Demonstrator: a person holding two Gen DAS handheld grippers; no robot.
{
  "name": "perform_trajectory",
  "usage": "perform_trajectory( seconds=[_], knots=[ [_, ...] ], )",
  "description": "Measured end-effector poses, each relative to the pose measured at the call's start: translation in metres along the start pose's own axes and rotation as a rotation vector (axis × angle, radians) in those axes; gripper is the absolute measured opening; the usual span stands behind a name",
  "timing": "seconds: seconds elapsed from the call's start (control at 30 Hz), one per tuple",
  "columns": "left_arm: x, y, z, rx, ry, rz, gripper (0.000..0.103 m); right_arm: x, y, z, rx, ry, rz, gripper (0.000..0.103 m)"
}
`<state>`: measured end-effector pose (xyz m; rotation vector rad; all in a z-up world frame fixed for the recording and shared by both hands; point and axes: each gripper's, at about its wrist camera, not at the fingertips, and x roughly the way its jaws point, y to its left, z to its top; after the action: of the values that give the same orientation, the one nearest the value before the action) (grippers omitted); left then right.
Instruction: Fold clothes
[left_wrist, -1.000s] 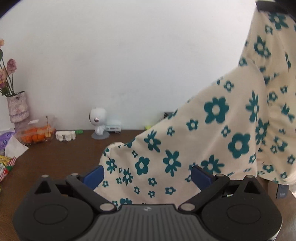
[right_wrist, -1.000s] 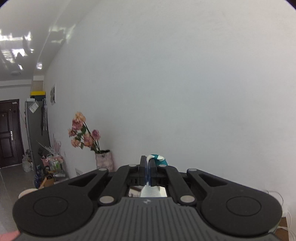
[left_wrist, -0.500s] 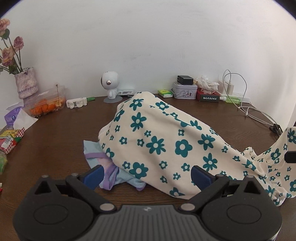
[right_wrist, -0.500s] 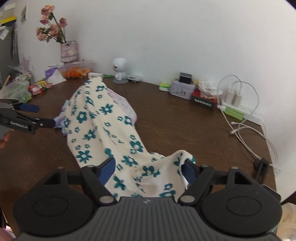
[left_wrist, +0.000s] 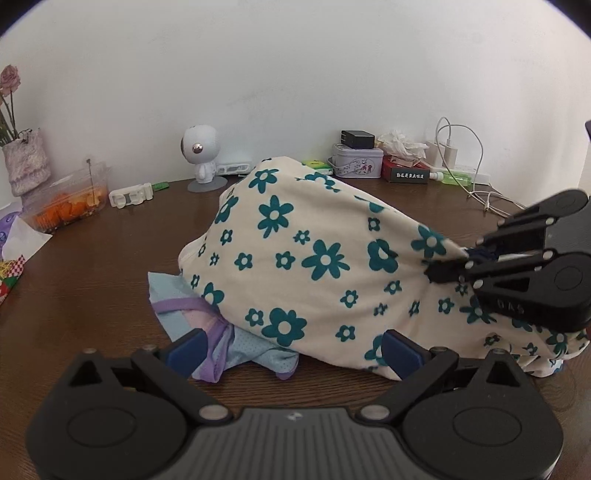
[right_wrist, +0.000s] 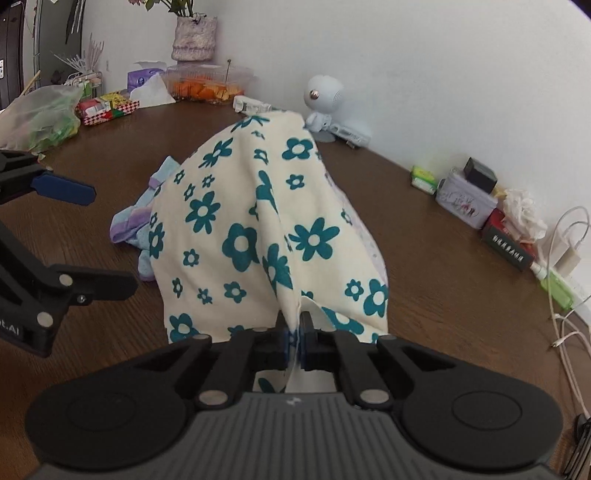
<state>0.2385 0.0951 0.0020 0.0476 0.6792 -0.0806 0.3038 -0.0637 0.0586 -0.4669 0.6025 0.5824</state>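
two garments heaped: floral cloth (right_wrist: 258, 221) pinched by just-closed right tongs (right_wrist: 294, 341); left tongs (left_wrist: 291, 349) agape, empty.

Both units matched: black plastic bodies, ribbed grey centre panel with a small white logo, a round disc housing on either side of that panel. Left gripper (left_wrist: 291, 343) had angled black linkage arms with silver pivot screws and blue pads (left_wrist: 184, 347). Right gripper (right_wrist: 294, 341) carried faint embossed lettering beside its disc housing.

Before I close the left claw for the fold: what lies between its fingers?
Left wrist view: the floral garment's near edge and a pastel garment.
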Motion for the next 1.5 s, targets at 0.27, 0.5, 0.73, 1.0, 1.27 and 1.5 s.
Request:
perform_trajectory(
  seconds=[0.27,0.5,0.73,1.0,1.27,1.5],
  knots=[
    [0.001,-0.027,0.012,0.029,-0.035,-0.087,0.1,-0.119,-0.04,0.072,-0.029,-0.513,-0.315,0.003],
    [0.035,-0.073,0.037,0.008,-0.066,-0.138,0.1,-0.211,-0.1,0.111,0.076,-0.762,-0.416,0.004],
    [0.072,-0.12,0.069,0.001,-0.099,-0.221,0.1,-0.254,-0.142,0.073,0.075,-0.725,-0.509,0.004],
    [0.152,-0.162,0.084,0.078,-0.015,-0.026,0.091,-0.233,-0.156,0.005,0.09,-0.605,-0.415,0.004],
    [0.168,-0.074,0.092,-0.012,0.021,0.195,0.09,-0.212,-0.141,-0.027,0.073,-0.566,-0.274,0.004],
    [0.172,-0.012,0.088,-0.035,0.029,0.302,0.089,-0.204,-0.105,-0.027,0.048,-0.535,-0.164,0.004]
  ],
)
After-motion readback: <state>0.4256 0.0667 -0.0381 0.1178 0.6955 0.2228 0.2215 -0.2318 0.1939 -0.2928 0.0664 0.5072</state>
